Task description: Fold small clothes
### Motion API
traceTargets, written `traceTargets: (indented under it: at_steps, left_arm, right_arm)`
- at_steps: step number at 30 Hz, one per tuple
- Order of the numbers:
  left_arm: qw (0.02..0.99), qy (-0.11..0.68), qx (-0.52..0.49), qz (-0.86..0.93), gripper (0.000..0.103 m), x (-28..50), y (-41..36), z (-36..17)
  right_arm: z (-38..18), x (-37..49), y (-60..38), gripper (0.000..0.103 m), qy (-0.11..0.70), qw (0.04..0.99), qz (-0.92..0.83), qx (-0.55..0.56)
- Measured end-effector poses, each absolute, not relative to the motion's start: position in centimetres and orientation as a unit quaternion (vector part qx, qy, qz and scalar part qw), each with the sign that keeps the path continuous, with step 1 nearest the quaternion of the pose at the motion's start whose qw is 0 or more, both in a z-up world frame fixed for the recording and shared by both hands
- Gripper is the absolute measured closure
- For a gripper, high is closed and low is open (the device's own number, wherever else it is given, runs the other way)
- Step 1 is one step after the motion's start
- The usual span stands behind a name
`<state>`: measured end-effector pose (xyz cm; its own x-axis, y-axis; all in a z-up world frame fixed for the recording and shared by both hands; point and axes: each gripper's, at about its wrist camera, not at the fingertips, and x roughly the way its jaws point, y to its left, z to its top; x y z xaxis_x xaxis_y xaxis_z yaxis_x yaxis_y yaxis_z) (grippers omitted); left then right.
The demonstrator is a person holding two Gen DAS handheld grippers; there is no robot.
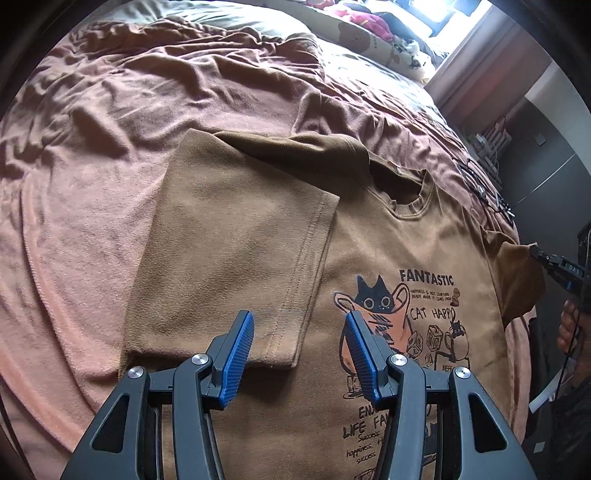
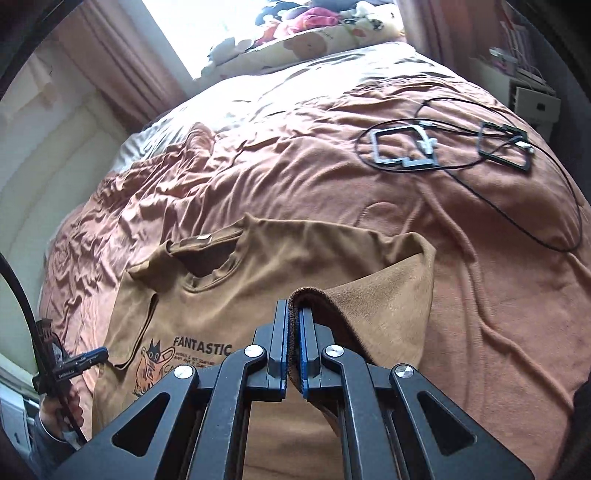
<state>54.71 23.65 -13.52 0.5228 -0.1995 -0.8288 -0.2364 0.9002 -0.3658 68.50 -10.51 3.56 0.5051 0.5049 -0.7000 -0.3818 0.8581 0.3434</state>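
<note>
A tan T-shirt (image 1: pixel 424 236) with a black cat print and the word FANTASTIC lies face up on a bed. Its left side and sleeve (image 1: pixel 236 236) are folded in over the front. My left gripper (image 1: pixel 299 317) hovers open above that folded part, with nothing between its blue pads. In the right wrist view the same T-shirt (image 2: pixel 236 295) shows its collar, and my right gripper (image 2: pixel 293 306) is shut on the lifted edge of its right sleeve (image 2: pixel 369 310). The right gripper (image 1: pixel 537 253) also shows at the far right of the left wrist view, pinching that sleeve.
A rumpled pink-brown blanket (image 1: pixel 92 184) covers the bed. Black frames and cables (image 2: pixel 443 147) lie on it to the right of the shirt. Pillows and soft toys (image 2: pixel 314 33) sit at the head, by a bright window. A hand (image 2: pixel 59 410) holds the left gripper's handle.
</note>
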Motion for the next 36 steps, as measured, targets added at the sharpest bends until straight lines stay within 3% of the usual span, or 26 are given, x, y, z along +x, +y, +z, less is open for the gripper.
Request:
traceTargets:
  at_steps: [9, 10, 11, 12, 13, 14, 23, 27, 32, 33, 35, 36]
  left_arm:
    - [0.841, 0.492, -0.225, 0.018, 0.049, 54.3, 24.7, -14.0]
    - [0.841, 0.492, -0.226, 0.018, 0.049, 54.3, 24.8, -14.0]
    - [0.841, 0.492, -0.226, 0.018, 0.049, 54.3, 24.8, -14.0]
    - [0.841, 0.492, -0.226, 0.017, 0.049, 54.3, 24.8, -14.0]
    - [0.840, 0.492, -0.226, 0.017, 0.049, 54.3, 24.8, -14.0]
    - [0.840, 0.492, -0.226, 0.017, 0.049, 54.3, 24.8, -14.0]
    - [0.841, 0.492, -0.225, 0.008, 0.049, 54.6, 24.0, -14.0]
    - [0.841, 0.493, -0.222, 0.009, 0.049, 54.7, 24.0, -13.9]
    - [0.842, 0.493, -0.218, 0.014, 0.049, 54.7, 24.4, -13.8]
    - [0.842, 0.494, -0.217, 0.015, 0.049, 54.7, 24.6, -13.8]
    - [0.841, 0.495, -0.216, 0.019, 0.049, 54.7, 24.9, -13.9]
    - [0.841, 0.496, -0.216, 0.021, 0.049, 54.7, 25.0, -14.0]
  right_arm:
    - [-0.2, 69.4, -3.8, 0.098, 0.481, 0.830, 0.281, 0.006]
    - [-0.7, 69.6, -3.4, 0.090, 0.491, 0.824, 0.282, 0.001]
    - [-0.6, 69.7, -3.1, 0.066, 0.494, 0.823, 0.282, -0.002]
    - [-0.5, 69.8, -3.1, 0.056, 0.492, 0.823, 0.284, -0.001]
    - [-0.1, 69.9, -3.3, 0.039, 0.488, 0.825, 0.286, 0.003]
    - [0.3, 69.9, -3.8, 0.038, 0.481, 0.829, 0.286, 0.009]
    - [0.0, 70.5, -9.5, 0.038, 0.482, 0.844, 0.224, 0.076]
    - [-2.2, 71.0, -9.2, 0.049, 0.501, 0.830, 0.228, 0.090]
    - [-5.2, 72.5, -7.2, 0.051, 0.529, 0.817, 0.215, 0.084]
    - [-5.5, 72.8, -6.8, 0.054, 0.532, 0.814, 0.216, 0.083]
    - [-6.2, 73.6, -5.7, 0.073, 0.543, 0.807, 0.218, 0.080]
    - [-6.5, 74.0, -5.1, 0.077, 0.548, 0.803, 0.221, 0.082]
